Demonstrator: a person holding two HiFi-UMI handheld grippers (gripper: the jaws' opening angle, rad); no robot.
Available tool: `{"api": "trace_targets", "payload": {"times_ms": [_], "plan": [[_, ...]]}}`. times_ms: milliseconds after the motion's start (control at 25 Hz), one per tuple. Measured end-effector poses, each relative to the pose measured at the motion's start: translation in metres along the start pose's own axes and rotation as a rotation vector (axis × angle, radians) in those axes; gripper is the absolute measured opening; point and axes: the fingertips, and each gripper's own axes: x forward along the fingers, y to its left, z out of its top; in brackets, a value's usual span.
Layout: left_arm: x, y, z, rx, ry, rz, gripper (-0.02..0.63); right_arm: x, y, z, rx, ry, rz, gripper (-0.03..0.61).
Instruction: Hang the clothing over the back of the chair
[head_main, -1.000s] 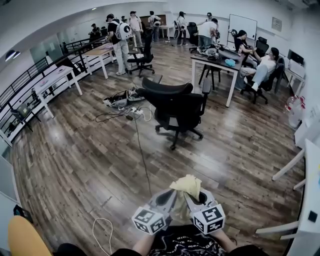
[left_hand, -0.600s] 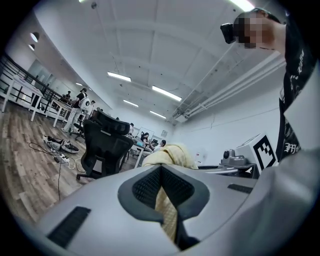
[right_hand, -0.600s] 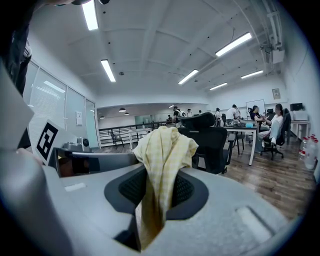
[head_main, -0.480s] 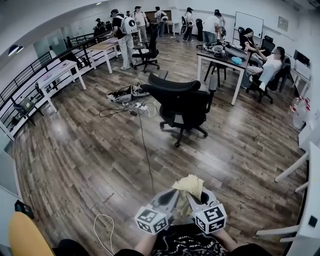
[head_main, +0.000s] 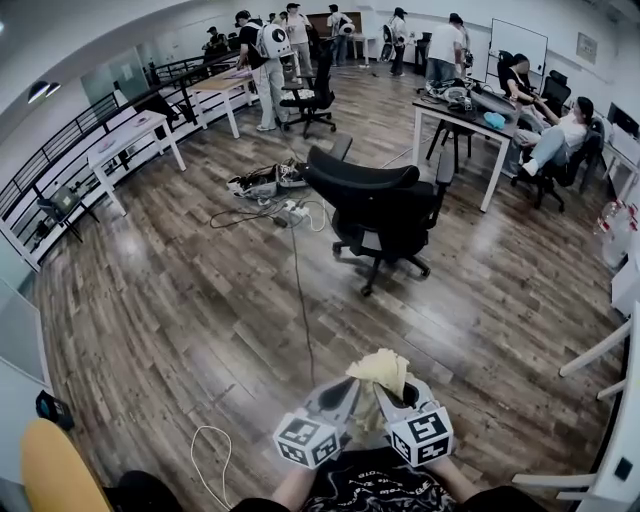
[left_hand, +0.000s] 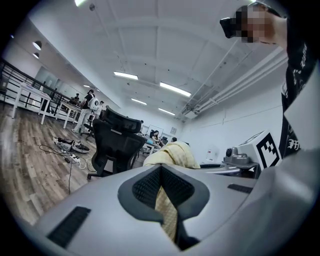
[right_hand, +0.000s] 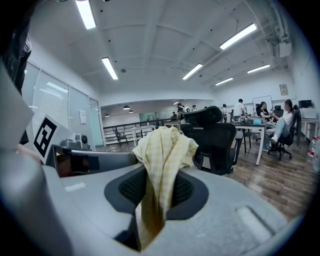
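Left tongs (left_hand: 162, 172), grey moulded shells with dark ribbed pads, are pressed tight on a thin fold of a pale yellow checked cloth (head_main: 380, 368). Right tongs (right_hand: 155, 186), of the same build, are clamped on a thicker bunch of the same cloth, with the jaws slightly apart around it. The fabric is soft, woven in a fine check, and crumpled. It rises in a rounded heap above both pairs of pads and trails down between the jaws. In the head view the two tongs converge side by side low in front of the person, with the cloth held between their tips in the air above the floor.

Ahead, well apart from the cloth, stands a black office chair (head_main: 378, 205) with a curved headrest, a dark back, armrests and a star base on castors. The brown wood-plank floor (head_main: 170, 320) is glossy and reflects the ceiling lights. A white cable loop (head_main: 205, 455) lies on the floor near the person, and a thin dark lead runs from the foreground to a white power strip (head_main: 291, 212) beside the chair. A white tabletop on white legs (head_main: 462, 108) behind the chair carries clutter. Several people stand or sit at the far end of the room. More white tabletops line a dark metal railing (head_main: 60, 160) along the left wall. A yellow rounded object (head_main: 55, 470) shows at the lower left edge.
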Motion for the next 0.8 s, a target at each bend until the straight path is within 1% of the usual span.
{"api": "trace_targets", "payload": {"times_ms": [200, 520, 800], "plan": [[0.029, 0.015, 0.003, -0.022, 0.006, 0.014, 0.011, 0.02, -0.026, 0.005, 0.005, 0.006, -0.007, 0.087], [0.077, 0.038, 0.015, -0.003, 0.033, 0.044, 0.011, 0.051, -0.068, 0.02, 0.004, 0.01, -0.024, 0.087], [0.108, 0.057, 0.021, 0.006, 0.059, 0.096, 0.011, 0.075, -0.094, 0.029, 0.015, 0.014, 0.0, 0.087]]}}
